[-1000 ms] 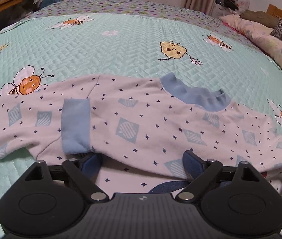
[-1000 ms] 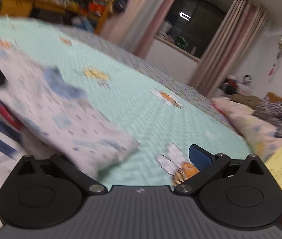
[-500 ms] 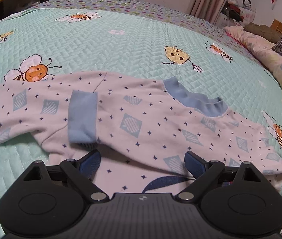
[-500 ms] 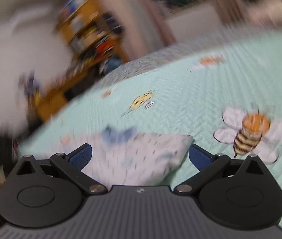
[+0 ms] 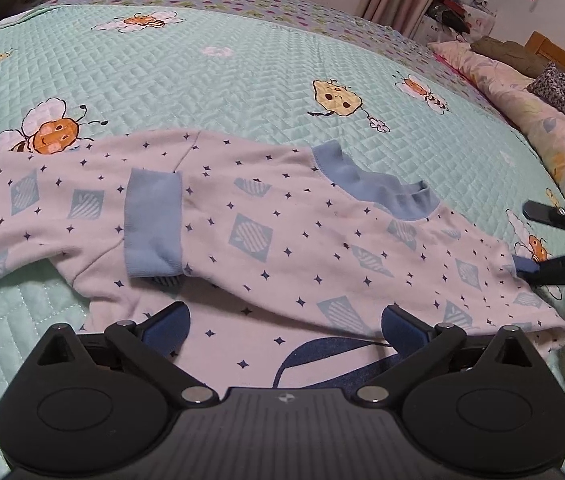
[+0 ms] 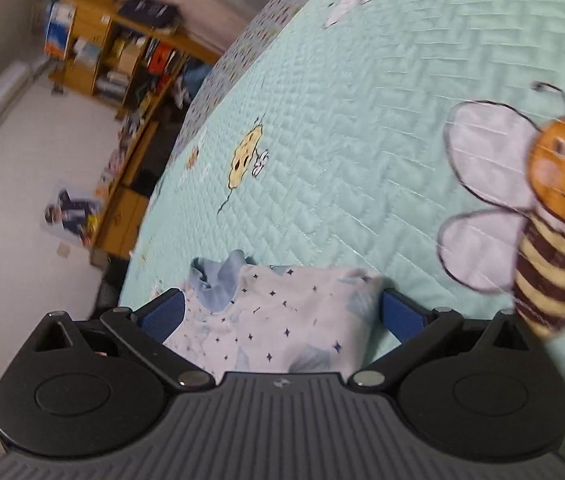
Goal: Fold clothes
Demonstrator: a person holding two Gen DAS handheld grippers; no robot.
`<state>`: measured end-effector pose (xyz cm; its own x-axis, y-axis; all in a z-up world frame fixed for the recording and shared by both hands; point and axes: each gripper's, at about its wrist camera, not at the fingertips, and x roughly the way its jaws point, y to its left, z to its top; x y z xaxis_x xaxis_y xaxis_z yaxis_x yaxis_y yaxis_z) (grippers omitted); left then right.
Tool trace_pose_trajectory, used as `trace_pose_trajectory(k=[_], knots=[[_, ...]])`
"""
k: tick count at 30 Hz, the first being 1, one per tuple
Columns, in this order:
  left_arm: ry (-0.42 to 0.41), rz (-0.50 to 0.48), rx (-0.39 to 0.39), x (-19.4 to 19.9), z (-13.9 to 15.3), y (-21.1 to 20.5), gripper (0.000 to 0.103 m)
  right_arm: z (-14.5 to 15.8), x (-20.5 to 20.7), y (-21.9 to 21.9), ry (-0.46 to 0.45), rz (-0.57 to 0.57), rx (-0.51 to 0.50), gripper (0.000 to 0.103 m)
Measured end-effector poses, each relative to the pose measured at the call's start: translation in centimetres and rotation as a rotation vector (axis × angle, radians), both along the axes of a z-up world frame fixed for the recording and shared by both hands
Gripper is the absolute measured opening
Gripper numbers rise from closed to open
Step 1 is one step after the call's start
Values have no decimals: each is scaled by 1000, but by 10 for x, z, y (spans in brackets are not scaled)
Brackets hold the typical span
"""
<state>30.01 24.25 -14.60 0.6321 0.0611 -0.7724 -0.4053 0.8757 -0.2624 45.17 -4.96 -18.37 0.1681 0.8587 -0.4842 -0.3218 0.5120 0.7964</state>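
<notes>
- Left wrist view: the top, white with dark stars and blue trim, lies flat on the bed, one sleeve folded across so its cuff rests on the chest. The left gripper hangs over the near hem, its jaws opening to full spread and pinching nothing. Since a second ago they have widened. The right gripper has come in at the top's right edge.
- Right wrist view: the top's end sits between the spread blue pads, not pressed. The view has rolled sideways since earlier.
</notes>
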Motion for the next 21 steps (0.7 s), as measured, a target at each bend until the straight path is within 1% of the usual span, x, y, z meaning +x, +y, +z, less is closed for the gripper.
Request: trace_pose_trajectory(k=[1, 3, 4, 5, 6, 7, 9, 10, 12, 14, 16, 21], knots=[[1, -2, 1, 0, 0, 0, 102, 0, 2, 1, -2, 6, 1, 102], [1, -9, 0, 0, 0, 1, 102, 2, 8, 0, -2, 8, 2, 92], [2, -13, -1, 0, 0, 1, 102, 0, 12, -3, 8, 1, -6, 72], [3, -18, -1, 0, 0, 1, 102, -3, 16, -6, 22, -9, -16, 45], [4, -23, 0, 1, -1, 1, 102, -7, 19, -9, 36, -19, -26, 29], [4, -27, 1, 1, -1, 2, 102, -11, 20, -13, 47, -29, -25, 7], [6, -32, 4, 1, -1, 2, 102, -19, 16, -20, 53, -48, -5, 7], [6, -33, 6, 1, -1, 1, 102, -18, 13, -21, 38, -54, -3, 7], [14, -35, 19, 2, -2, -1, 102, -16, 9, -19, 0, -58, -19, 7], [22, -38, 35, 3, -2, -3, 102, -12, 8, -9, -40, -59, -59, 7], [31, -41, 50, 4, -2, -5, 102, -1, 4, 3, -108, -52, -128, 7], [39, -4, 57, 7, 1, -4, 102, 35, -7, 40, -391, -18, -347, 7]])
